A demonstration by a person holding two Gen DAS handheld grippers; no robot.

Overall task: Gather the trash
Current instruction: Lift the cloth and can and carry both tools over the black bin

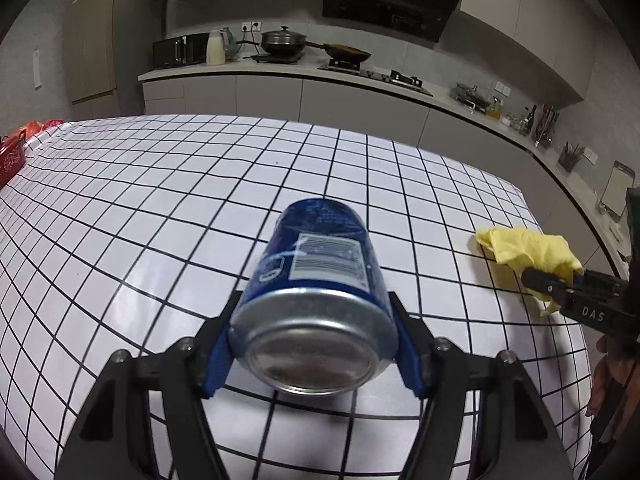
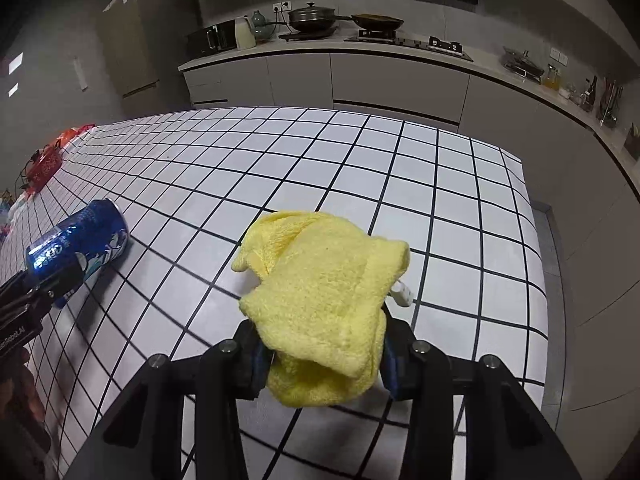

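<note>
My left gripper (image 1: 314, 354) is shut on a blue soda can (image 1: 316, 280), held lengthwise with its silver bottom toward the camera, just above the white grid-patterned table (image 1: 160, 208). The can also shows at the left of the right wrist view (image 2: 80, 244), with the left gripper (image 2: 36, 292) on it. My right gripper (image 2: 320, 356) is shut on a crumpled yellow cloth (image 2: 320, 292) over the table (image 2: 460, 208). In the left wrist view the cloth (image 1: 528, 248) and the right gripper (image 1: 560, 284) are at the right edge.
Red items (image 1: 16, 148) lie at the table's far left corner, also in the right wrist view (image 2: 48, 164). Behind the table runs a kitchen counter (image 1: 280, 72) with a microwave, a jug, a lidded pot, a pan and a hob. The table's right edge (image 2: 536, 240) drops to the floor.
</note>
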